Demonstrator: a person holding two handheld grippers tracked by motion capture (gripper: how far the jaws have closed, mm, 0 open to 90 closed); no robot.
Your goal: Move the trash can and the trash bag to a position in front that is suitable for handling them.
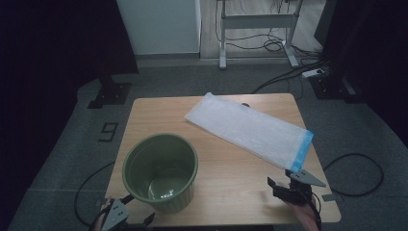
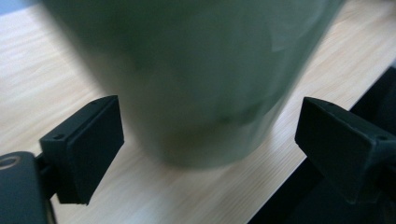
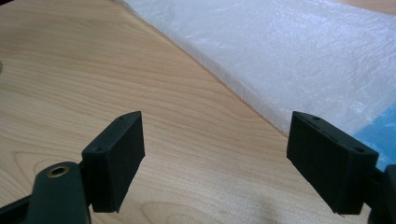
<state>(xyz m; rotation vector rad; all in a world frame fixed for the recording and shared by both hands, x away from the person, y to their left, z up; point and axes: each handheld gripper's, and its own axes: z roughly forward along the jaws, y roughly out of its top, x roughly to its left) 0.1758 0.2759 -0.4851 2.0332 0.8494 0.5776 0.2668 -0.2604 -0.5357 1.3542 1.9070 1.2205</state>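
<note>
The left gripper point(image 1: 129, 217) sits at the near edge of the table point(image 1: 226, 183), jaws spread wide and holding nothing, right in front of the green bin point(image 1: 161, 171). In the left gripper view the bin's wall point(image 2: 196, 79) stands between the two jaws, though neither pad touches it. The right gripper point(image 1: 284, 185) hovers at the near right, jaws likewise spread and empty, just short of the blue-banded end of the white plastic bag point(image 1: 248, 129), which lies flat and slanted across the far right of the table. The bin stands close to the near edge, so a careless push from the left jaws could probably tip it or slide it off. The bag looks thin and slippery; a shallow pinch may catch only one layer or drag it away.
</note>
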